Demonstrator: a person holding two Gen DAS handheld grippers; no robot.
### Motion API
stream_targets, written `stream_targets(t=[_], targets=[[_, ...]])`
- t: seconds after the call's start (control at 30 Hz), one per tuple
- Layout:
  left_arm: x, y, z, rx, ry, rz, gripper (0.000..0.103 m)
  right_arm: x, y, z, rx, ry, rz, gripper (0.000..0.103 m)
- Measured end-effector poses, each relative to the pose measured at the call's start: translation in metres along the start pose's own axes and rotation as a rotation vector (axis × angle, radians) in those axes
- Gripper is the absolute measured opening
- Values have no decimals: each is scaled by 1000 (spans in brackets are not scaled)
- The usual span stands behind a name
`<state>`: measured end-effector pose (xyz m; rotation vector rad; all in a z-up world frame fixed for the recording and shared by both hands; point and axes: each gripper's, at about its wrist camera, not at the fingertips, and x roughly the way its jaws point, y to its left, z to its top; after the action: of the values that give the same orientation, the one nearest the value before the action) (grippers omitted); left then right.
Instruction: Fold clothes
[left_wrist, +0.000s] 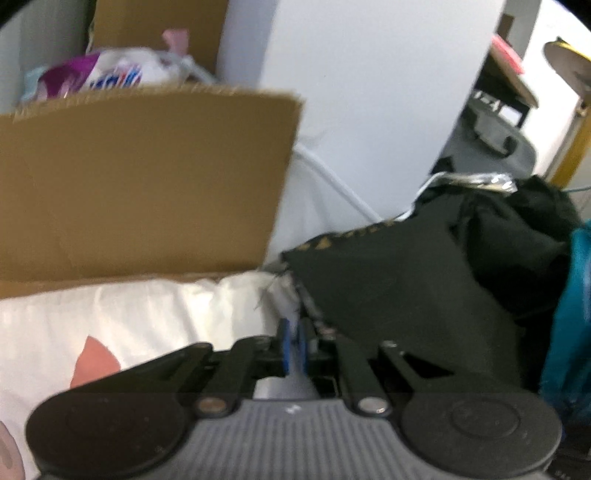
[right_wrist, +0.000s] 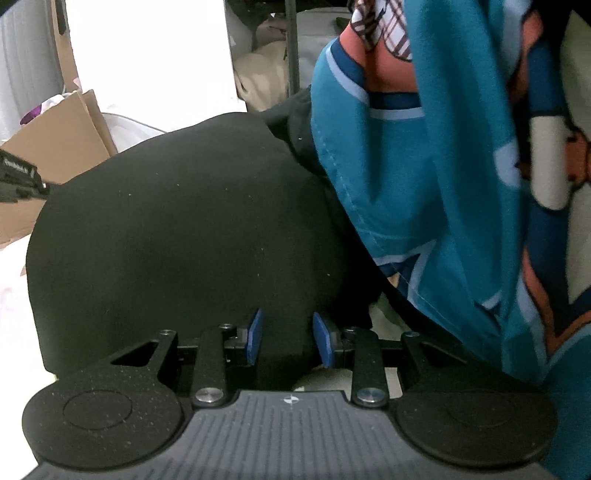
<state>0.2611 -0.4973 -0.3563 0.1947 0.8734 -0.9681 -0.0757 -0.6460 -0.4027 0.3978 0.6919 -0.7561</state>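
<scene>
Left gripper (left_wrist: 294, 345) pinched on the frayed edge of the black garment (left_wrist: 399, 280) over white bedding (left_wrist: 140, 314). Right gripper (right_wrist: 287, 341) clamped on a thick black fold. Beyond: teal patterned cloth (right_wrist: 424, 184) right, cardboard box (left_wrist: 140, 177) left.

A big brown cardboard box (left_wrist: 140, 177) stands at the left, with its flap up. Inside it sits a white bag with purple and blue print (left_wrist: 99, 75), and something small and pink (left_wrist: 175, 38) pokes up behind the bag. A white cable (left_wrist: 332, 177) runs down past the box, in front of a white wall (left_wrist: 369, 92). Below the box lies a white cover with a pink shape on it (left_wrist: 110, 332). Far back at the right is a small dark table (left_wrist: 506, 85), blurry. In the right view, a dark pole (right_wrist: 293, 48) stands up at the back beside some pale, soft stuff (right_wrist: 258, 81).
</scene>
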Motion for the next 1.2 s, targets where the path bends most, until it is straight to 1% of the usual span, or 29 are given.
stream_targets(t=[0.03,0.1,0.13,0.23,0.33,0.4,0.47,0.53,0.57,0.6,0.63,0.7,0.87,0.97,1.03,1.1,1.13,1.17,1.2], targets=[[-5,-4,1,4,-8,-13,7,-2,-1,0,1,1,0,37],[-15,-11,2,11,-25,-40,13,-8,1,-2,3,-4,6,37],[-19,-15,0,12,-33,-51,14,-10,1,-3,4,-7,10,37],[-29,-24,-10,9,-50,-88,15,-18,3,-5,6,-15,20,37],[-33,-32,-25,-11,-45,-117,20,-13,13,-7,-9,-12,38,37],[-30,-37,-37,-31,-25,-130,28,-10,18,-11,-18,-6,46,37],[-27,-43,-47,-27,-21,-113,33,-8,21,-13,-21,0,54,37],[-23,-48,-58,-27,-18,-95,34,-6,25,-15,-25,6,62,37],[-22,-50,-63,-29,-18,-86,31,-5,27,-16,-29,10,66,37],[-21,-49,-67,-37,-25,-67,21,-4,28,-17,-32,14,70,37],[-20,-49,-72,-47,-34,-47,19,-2,30,-18,-32,18,71,37],[-19,-45,-80,-109,-48,-38,16,2,31,-20,-33,29,73,37],[-26,-40,-100,-225,-98,4,17,3,33,-25,-64,61,63,37],[-39,-38,-112,-263,-114,9,20,-1,38,-25,-105,69,63,37],[-48,-41,-121,-265,-109,-7,31,-3,42,-23,-120,71,62,38],[-56,-47,-130,-254,-96,-31,47,-6,47,-22,-127,70,62,39],[-60,-51,-135,-249,-88,-44,51,-8,49,-21,-127,69,62,40],[-65,-54,-139,-243,-80,-56,55,-10,52,-21,-126,67,63,46],[-68,-57,-143,-238,-73,-65,61,-12,54,-20,-126,65,63,47]])
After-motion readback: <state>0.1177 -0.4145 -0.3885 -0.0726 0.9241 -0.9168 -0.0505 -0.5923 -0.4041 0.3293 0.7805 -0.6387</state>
